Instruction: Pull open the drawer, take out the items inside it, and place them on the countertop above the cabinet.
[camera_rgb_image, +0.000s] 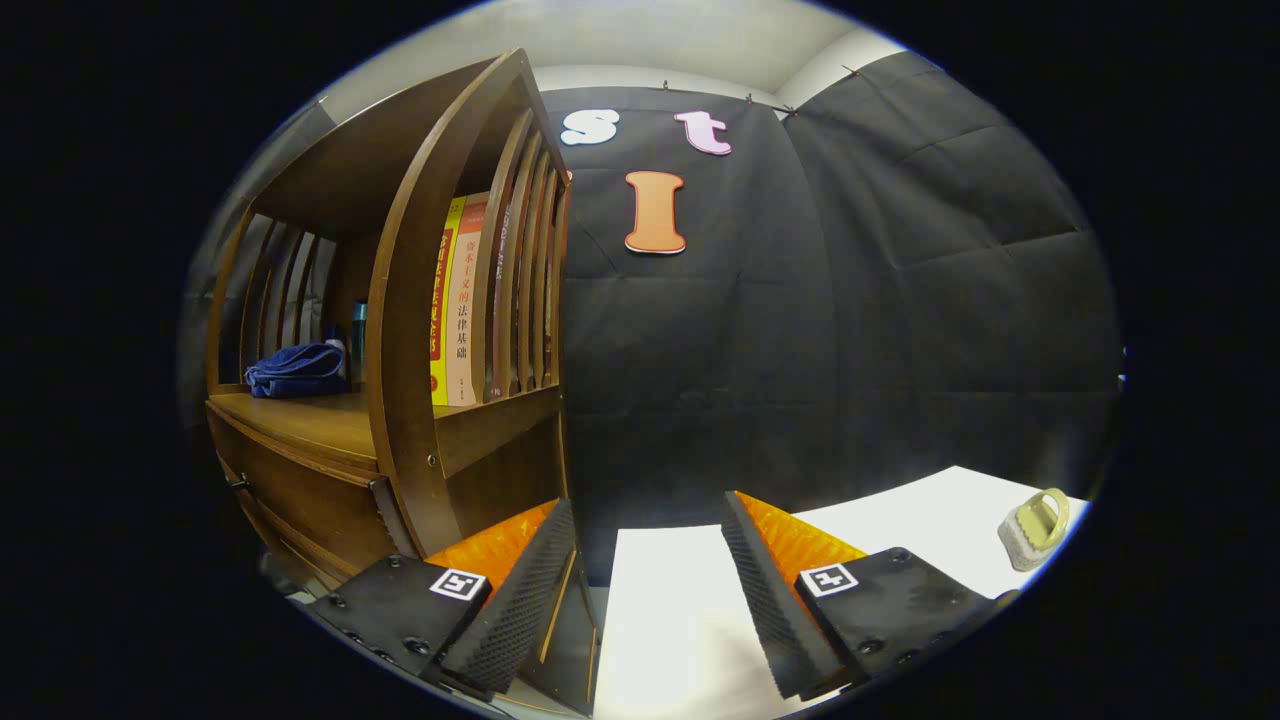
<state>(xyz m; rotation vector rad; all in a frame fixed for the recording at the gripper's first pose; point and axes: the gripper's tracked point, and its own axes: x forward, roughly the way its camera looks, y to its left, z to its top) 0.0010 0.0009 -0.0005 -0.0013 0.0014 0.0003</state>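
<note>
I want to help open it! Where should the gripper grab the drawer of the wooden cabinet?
Probably the small dark handle on the drawer front, below the countertop. It sticks out from a flat wooden face, so come straight at the front and close on it. The gripper now sits open, off to the cabinet's side.

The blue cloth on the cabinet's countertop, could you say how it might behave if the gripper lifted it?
The blue cloth lies bunched in soft folds, so it is probably floppy and light, likely to sag and unfold. The gripper is open, holding nothing.
</note>
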